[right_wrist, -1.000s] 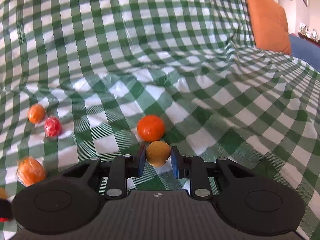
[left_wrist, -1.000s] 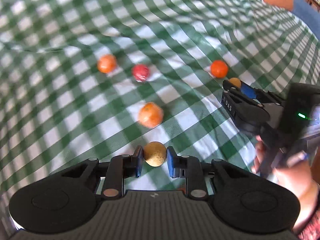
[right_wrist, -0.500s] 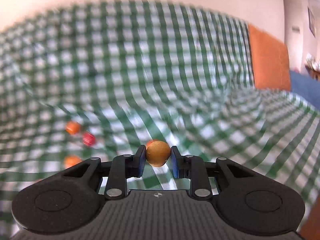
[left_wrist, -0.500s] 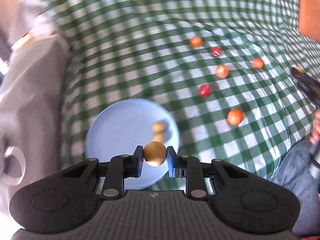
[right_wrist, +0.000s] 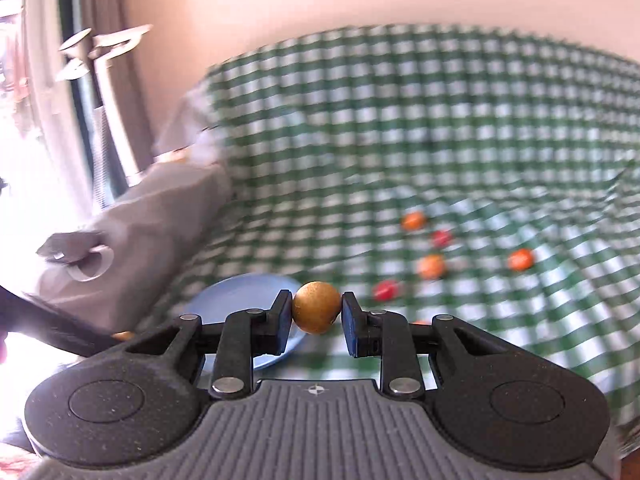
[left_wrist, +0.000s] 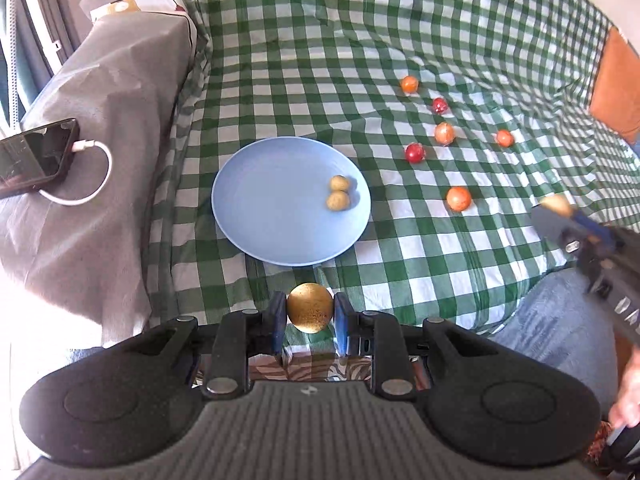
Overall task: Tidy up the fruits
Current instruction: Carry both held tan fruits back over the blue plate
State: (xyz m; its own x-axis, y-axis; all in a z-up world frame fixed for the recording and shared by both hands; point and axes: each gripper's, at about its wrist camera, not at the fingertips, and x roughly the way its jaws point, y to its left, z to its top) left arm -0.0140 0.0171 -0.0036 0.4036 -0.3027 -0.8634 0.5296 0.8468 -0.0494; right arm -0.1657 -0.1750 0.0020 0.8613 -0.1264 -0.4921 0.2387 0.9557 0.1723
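Observation:
My left gripper is shut on a brown-gold round fruit and hangs just in front of the near rim of a blue plate. Two small tan fruits lie on that plate's right side. My right gripper is shut on a similar brown-orange fruit, above and right of the blue plate; in the left wrist view the right gripper shows at the right edge. Several orange and red fruits lie scattered on the green checked cloth, right of the plate.
A grey-covered armrest at the left carries a phone on a white charging cable. An orange cushion sits at the far right. A person's jeans-clad leg and hand are at the lower right.
Both grippers rose and swung left from the scattered fruits, each carrying its fruit. The blue plate came into both views. The left gripper now hangs before the plate's near rim.

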